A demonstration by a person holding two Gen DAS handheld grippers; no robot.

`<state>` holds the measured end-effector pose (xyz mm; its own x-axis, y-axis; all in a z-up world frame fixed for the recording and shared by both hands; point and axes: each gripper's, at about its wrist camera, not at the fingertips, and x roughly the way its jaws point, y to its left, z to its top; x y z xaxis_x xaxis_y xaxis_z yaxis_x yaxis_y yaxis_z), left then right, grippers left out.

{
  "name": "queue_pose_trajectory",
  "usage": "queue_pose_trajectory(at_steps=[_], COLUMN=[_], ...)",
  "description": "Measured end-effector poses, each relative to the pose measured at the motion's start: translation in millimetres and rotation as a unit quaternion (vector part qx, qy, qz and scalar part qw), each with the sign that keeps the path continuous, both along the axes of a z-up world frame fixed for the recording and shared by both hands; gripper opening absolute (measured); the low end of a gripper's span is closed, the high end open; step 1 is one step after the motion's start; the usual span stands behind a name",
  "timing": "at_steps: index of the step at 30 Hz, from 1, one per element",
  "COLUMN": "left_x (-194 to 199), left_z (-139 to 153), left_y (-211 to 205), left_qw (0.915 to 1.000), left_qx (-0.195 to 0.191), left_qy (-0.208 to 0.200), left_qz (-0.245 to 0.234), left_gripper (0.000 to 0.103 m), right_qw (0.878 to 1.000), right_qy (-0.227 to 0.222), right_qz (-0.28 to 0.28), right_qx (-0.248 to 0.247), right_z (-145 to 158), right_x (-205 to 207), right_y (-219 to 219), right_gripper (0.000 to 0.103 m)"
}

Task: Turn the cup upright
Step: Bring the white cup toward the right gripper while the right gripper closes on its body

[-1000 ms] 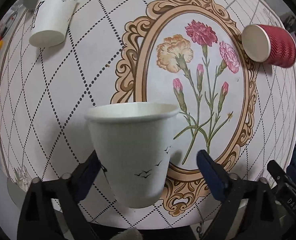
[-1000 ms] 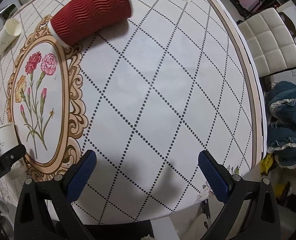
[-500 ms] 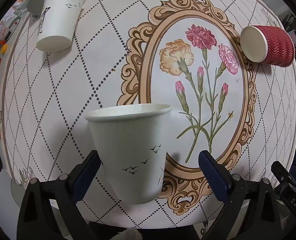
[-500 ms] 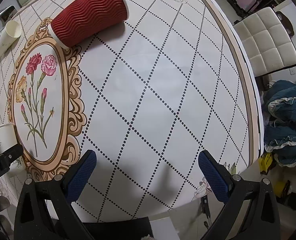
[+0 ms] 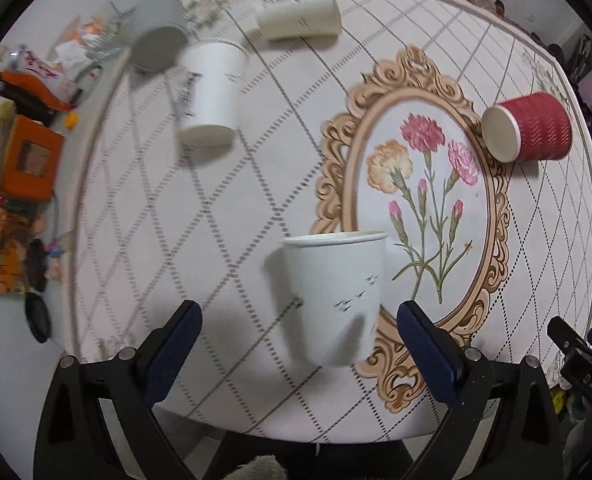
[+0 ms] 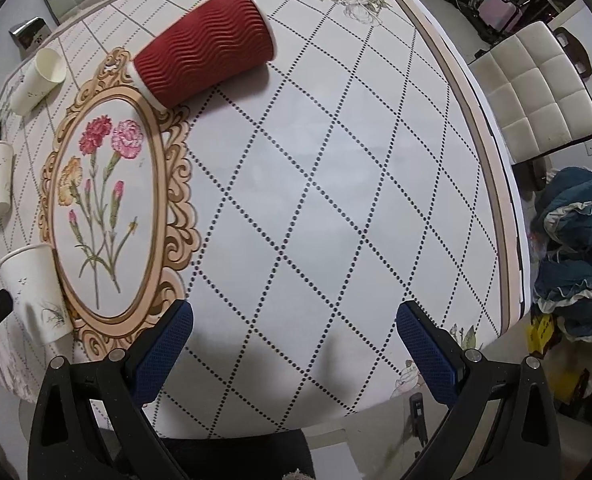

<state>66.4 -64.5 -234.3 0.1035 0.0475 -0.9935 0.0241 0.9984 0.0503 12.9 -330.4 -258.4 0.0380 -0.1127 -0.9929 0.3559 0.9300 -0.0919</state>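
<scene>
The white paper cup with bird print point(image 5: 338, 296) stands upright, mouth up, on the round table point(image 5: 256, 200) at the edge of the carnation medallion point(image 5: 424, 184). The left gripper point(image 5: 298, 334) has its jaws spread wide, clear of it. The right gripper point(image 6: 294, 338) is also wide apart, holding nothing. A red ripple cup point(image 6: 206, 64) lies on its side.
</scene>
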Motion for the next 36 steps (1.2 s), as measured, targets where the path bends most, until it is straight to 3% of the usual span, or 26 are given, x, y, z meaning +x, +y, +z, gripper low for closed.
queue_pose_trajectory(at_steps=[7,13,20,26,32,35,36], left_x=[-22.3,-23.2,-19.8,-17.6,-10.3,-7.1,-6.2], left_z=[38.7,41.6,8.4,-28.6,-54.3,-60.3,-61.8], left_y=[26.0,54.2,116.6,156.2,178.8,182.5,182.3], left_qw=[0.9997,0.9991,0.9992,0.9980,0.9983,0.9985,0.9986], left_qx=[-0.012,-0.012,0.024,0.053,0.047,0.043,0.040], left_qy=[-0.016,-0.034,-0.020,-0.008,0.006,0.010,0.012], left_qz=[0.012,0.023,0.026,0.031,0.033,0.033,0.032], left_gripper=[0.100,0.100,0.100,0.101,0.103,0.103,0.103], right_qw=[1.000,1.000,0.997,0.992,0.986,0.985,0.985], right_qy=[-0.013,-0.014,-0.016,-0.008,0.024,0.045,0.055], right_qz=[0.005,0.018,0.067,0.128,0.166,0.165,0.164], right_qx=[0.012,0.017,0.021,0.009,0.008,0.021,0.021], right_z=[7.0,15.5,31.4,19.3,-14.3,-31.0,-37.3], right_x=[-1.5,3.2,23.4,50.8,73.8,78.0,78.9], right_y=[18.3,46.6,126.2,202.1,251.6,261.0,263.1], right_gripper=[0.103,0.103,0.103,0.102,0.086,0.072,0.063])
